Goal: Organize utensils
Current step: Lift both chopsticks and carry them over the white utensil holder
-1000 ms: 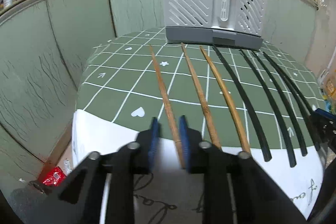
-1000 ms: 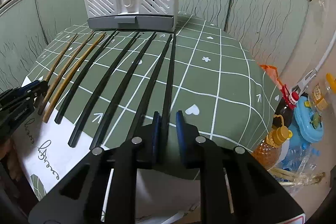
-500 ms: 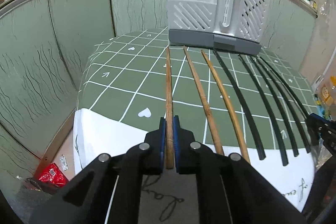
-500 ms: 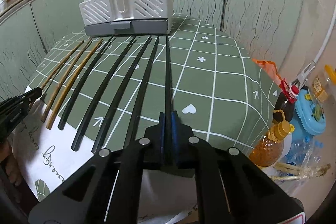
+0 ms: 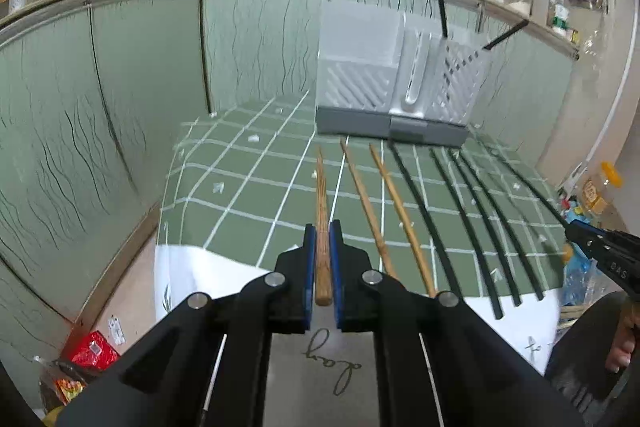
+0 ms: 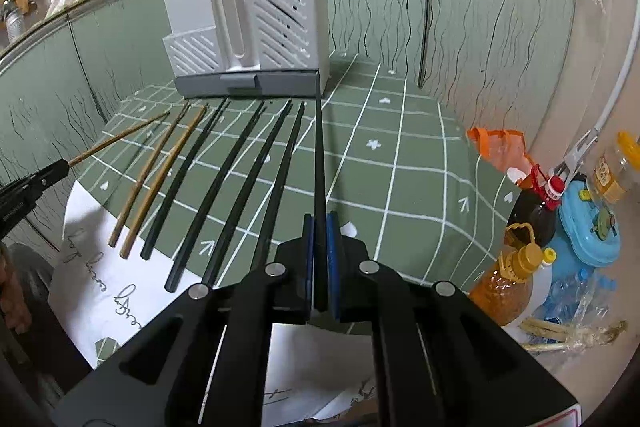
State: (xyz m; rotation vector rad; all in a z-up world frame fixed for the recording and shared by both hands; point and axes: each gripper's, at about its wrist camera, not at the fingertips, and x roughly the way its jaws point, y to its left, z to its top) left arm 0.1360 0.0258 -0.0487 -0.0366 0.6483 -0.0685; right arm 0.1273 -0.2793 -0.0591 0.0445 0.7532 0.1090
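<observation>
My left gripper (image 5: 322, 231) is shut on a wooden chopstick (image 5: 321, 203) and holds it above the green checked tablecloth (image 5: 256, 195). Two more wooden chopsticks (image 5: 362, 199) and several black chopsticks (image 5: 460, 211) lie in a row on the cloth. My right gripper (image 6: 320, 223) is shut on a black chopstick (image 6: 319, 155), lifted and pointing at the white slatted utensil holder (image 6: 256, 39). The holder (image 5: 400, 83) stands at the far edge with two black chopsticks in it. The left gripper with its wooden chopstick (image 6: 120, 137) shows at the left of the right wrist view.
Green wavy-patterned panels (image 5: 120, 87) wall the table's back and sides. Oil bottles (image 6: 516, 287) and a blue container (image 6: 588, 227) stand on the floor to the right. A red packet (image 5: 94, 351) lies on the floor at left. The right gripper (image 5: 600, 251) shows at the right edge.
Both grippers closed on their chopsticks, the left on the wooden one and the right on the black one, and have lifted them off the cloth.
</observation>
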